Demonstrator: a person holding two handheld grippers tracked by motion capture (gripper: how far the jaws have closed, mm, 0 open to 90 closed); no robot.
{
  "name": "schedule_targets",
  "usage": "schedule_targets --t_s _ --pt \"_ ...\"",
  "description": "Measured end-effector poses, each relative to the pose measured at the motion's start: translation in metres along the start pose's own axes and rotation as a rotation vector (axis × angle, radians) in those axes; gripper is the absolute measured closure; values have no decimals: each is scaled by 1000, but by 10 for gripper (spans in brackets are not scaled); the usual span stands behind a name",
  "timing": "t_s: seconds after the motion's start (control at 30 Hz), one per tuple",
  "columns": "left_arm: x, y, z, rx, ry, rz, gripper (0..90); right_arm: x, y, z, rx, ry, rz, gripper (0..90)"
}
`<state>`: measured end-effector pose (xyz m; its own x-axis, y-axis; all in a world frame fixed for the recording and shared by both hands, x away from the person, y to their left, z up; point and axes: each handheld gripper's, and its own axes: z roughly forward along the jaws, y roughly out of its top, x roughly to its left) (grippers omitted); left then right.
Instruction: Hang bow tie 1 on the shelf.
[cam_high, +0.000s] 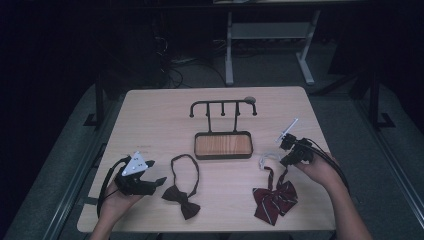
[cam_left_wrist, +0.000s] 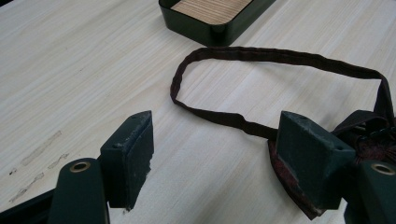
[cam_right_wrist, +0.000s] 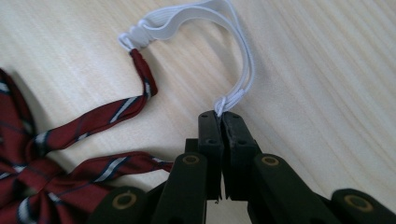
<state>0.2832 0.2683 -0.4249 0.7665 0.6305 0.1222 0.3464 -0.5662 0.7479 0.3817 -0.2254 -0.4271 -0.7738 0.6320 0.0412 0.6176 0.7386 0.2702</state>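
A dark brown bow tie (cam_high: 181, 196) lies at the front left of the table, its strap (cam_left_wrist: 280, 57) spread in a loop toward the stand. My left gripper (cam_high: 156, 171) rests just left of it and is open; in the left gripper view the gripper (cam_left_wrist: 219, 158) straddles the strap, with the knot (cam_left_wrist: 369, 140) beside the right jaw. A red striped bow tie (cam_high: 274, 198) lies at the front right. My right gripper (cam_high: 286, 160) is shut on its white elastic band (cam_right_wrist: 243, 70), pinching the end where it meets the red strap (cam_right_wrist: 112, 109).
A black hanger stand (cam_high: 223, 106) with several hooks rises from a wood-lined tray (cam_high: 223, 145) at the table's centre; the tray corner (cam_left_wrist: 212, 28) lies beyond the brown strap. Bare tabletop (cam_high: 150, 120) spreads to the left and back. Another table's legs stand behind.
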Motion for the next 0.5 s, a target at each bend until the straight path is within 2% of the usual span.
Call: schedule_targets --t_s 0.17,0.5 --pt "0 0 0 -7 0 -3 277 2 1 -13 -35 39 -29 868" --pt "0 0 0 -8 1 -5 277 4 2 -40 -120 120 -53 868"
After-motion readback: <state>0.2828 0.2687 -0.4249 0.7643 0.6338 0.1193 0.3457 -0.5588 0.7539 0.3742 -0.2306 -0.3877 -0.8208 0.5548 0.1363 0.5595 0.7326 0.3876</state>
